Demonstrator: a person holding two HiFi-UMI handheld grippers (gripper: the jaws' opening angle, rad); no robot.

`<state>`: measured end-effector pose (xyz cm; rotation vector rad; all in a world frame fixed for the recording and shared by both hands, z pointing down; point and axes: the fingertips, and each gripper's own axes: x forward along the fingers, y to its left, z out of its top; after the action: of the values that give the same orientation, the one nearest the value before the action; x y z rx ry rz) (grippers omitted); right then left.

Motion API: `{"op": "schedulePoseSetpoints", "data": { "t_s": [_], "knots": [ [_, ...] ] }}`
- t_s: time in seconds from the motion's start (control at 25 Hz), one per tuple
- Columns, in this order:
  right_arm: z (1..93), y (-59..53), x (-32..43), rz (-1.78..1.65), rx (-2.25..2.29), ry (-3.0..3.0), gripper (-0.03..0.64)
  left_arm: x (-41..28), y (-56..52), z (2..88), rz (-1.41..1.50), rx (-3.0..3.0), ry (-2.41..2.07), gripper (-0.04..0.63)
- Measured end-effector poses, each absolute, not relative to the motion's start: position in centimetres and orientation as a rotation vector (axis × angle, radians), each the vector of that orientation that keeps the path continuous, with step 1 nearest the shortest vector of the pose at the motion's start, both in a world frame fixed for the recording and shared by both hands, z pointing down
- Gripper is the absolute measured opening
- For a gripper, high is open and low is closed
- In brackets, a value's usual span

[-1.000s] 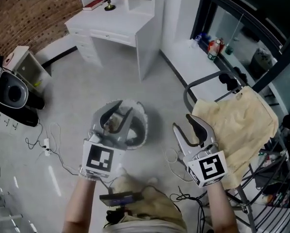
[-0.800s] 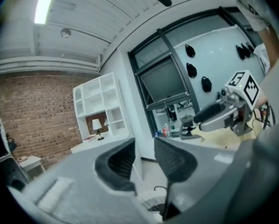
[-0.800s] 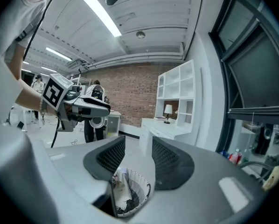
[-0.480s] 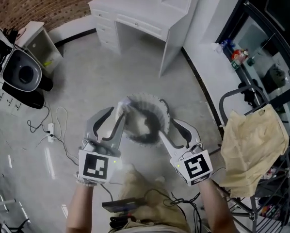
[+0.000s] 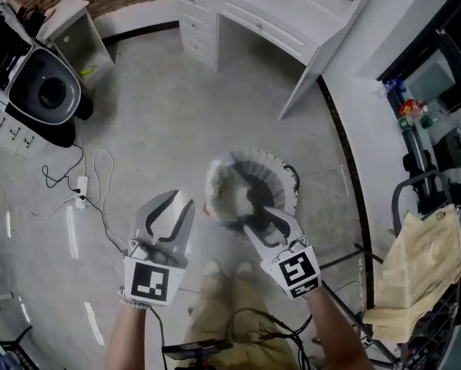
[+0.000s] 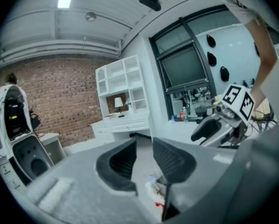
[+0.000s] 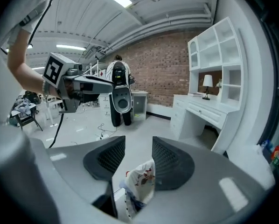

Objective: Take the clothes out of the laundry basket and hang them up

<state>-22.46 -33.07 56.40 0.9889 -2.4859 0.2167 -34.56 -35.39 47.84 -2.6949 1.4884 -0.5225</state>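
Left gripper (image 5: 178,204): I held it beside the laundry basket (image 5: 283,169); its jaws had just been narrowing, still apart, with nothing between them.
Right gripper (image 5: 260,218): I angled it down over the clothes (image 5: 230,195), jaws apart.

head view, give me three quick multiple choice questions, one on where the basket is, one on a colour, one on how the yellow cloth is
1. Where is the basket? A on a shelf; B on the floor; C on a bed.
2. What colour is the desk? A white; B black; C red.
3. How is the yellow cloth? A folded on the desk; B in the basket; C draped over the rack.
Key: 1 B, it stands on the grey floor. 2 A, its top and drawers are white. 3 C, it hangs from the rack at the right.
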Motion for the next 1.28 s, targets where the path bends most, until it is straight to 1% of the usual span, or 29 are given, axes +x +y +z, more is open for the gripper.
{"op": "schedulePoseSetpoints", "data": {
  "t_s": [0.24,0.56,0.8,1.0,1.04,1.12,1.16,1.24,1.28],
  "knots": [
    [65.7,-34.7,-26.4,0.254,0.777,-2.402,0.172,-38.6,-36.7,53.1,-0.557,-2.67,1.678,0.101],
    [78.2,-35.8,-30.5,0.297,0.565,-2.383,0.172,-41.8,-38.4,62.2,-0.57,-2.646,1.833,0.095],
    [88.0,-35.0,-31.5,0.344,0.481,-2.302,0.172,-41.8,-38.1,70.9,-0.621,-2.646,1.873,0.094],
    [91.8,-34.3,-31.5,0.353,0.462,-2.263,0.17,-41.0,-38.0,75.2,-0.653,-2.69,1.891,0.094],
    [92.2,-34.1,-31.6,0.357,0.461,-2.251,0.165,-40.9,-38.1,75.6,-0.656,-2.7,1.889,0.094],
    [92.5,-33.9,-31.6,0.38,0.466,-2.234,0.084,-40.8,-38.1,76.0,-0.666,-2.711,1.873,0.094],
    [92.2,-33.9,-31.5,0.397,0.48,-2.233,0.071,-40.7,-38.1,75.9,-0.673,-2.71,1.861,0.094],
    [90.8,-34.2,-31.0,0.415,0.517,-2.239,0.017,-40.6,-38.1,75.1,-0.679,-2.703,1.849,0.094],
    [90.0,-34.3,-30.6,0.414,0.53,-2.242,0.017,-40.5,-38.1,74.4,-0.679,-2.7,1.85,0.094]
  ]
}}
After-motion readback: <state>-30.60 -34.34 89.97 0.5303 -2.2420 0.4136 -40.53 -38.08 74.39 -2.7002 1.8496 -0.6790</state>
